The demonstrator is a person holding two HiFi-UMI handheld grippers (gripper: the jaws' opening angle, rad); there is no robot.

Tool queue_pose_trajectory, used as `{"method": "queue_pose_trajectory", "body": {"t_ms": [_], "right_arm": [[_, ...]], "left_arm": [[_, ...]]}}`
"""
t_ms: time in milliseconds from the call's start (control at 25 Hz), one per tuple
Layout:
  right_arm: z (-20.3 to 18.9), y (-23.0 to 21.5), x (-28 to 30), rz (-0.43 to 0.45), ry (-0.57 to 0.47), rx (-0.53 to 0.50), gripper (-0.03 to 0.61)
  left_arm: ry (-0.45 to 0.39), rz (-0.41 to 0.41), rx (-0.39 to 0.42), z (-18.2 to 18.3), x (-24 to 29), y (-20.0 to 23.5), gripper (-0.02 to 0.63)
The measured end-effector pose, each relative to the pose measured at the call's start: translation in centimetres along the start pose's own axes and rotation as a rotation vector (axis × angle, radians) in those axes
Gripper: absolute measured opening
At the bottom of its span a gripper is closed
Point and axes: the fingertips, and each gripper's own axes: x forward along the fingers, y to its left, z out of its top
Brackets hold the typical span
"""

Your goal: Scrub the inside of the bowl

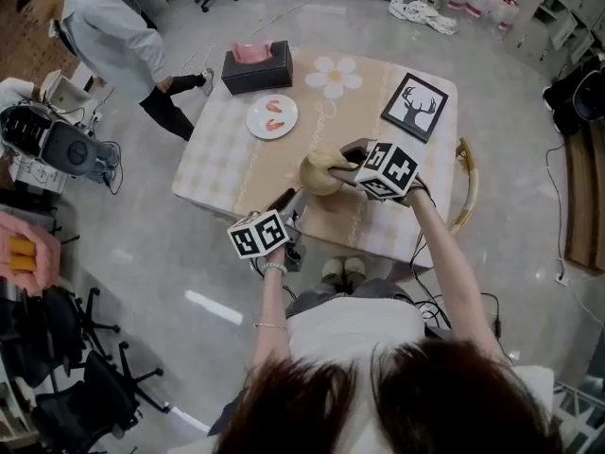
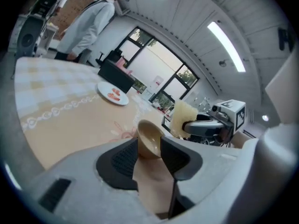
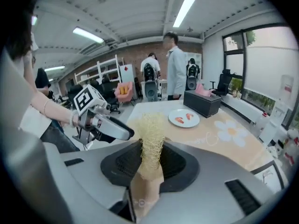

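Bowl (image 1: 319,173) lies tipped on the table (image 1: 222,159), close to the near edge and about midway along it. At left, the left claw (image 2: 148,158) stands wide, its tips either side of the bowl and seemingly not pressing it. At right, the right claw (image 3: 149,164) is clamped on a mesh scrubber (image 3: 152,134), held just beside the bowl. Risk: with nothing bracing the bowl, a scrubbing push from the right would likely skid or roll it toward the near edge and off; the thin scrubber could also fold.
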Motion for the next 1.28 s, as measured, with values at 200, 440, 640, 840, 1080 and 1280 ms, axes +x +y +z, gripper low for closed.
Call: {"method": "queue_pose_trajectory", "body": {"t_ms": [200,440,640,840,1080,1280], "right_arm": [[1.8,0.2,-0.7,-0.009,-0.177,0.086,0.097],[3.8,0.8,-3.0,-0.006,-0.4,0.191,0.097],[4.7,1.4,-4.9,0.004,-0.523,0.232,0.097],[5.1,1.5,-6.4,-0.001,-0.609,0.268,0.097],[5.5,1.0,-7.4,-0.029,-0.654,0.277,0.097],[5.8,1.1,-7.7,-0.04,-0.68,0.269,0.095]], "left_arm": [[-0.114,-0.023,0.137,3.7,-0.6,-2.5,0.114],[-0.17,-0.026,0.271,5.3,-1.2,-4.9,0.062],[-0.206,-0.036,0.325,6.1,-1.8,-6.2,0.044],[-0.239,-0.049,0.378,7.1,-2.0,-7.6,0.032],[-0.277,-0.058,0.442,8.2,-2.1,-9.0,0.022],[-0.281,-0.054,0.485,8.2,-2.0,-9.3,0.015]]}}
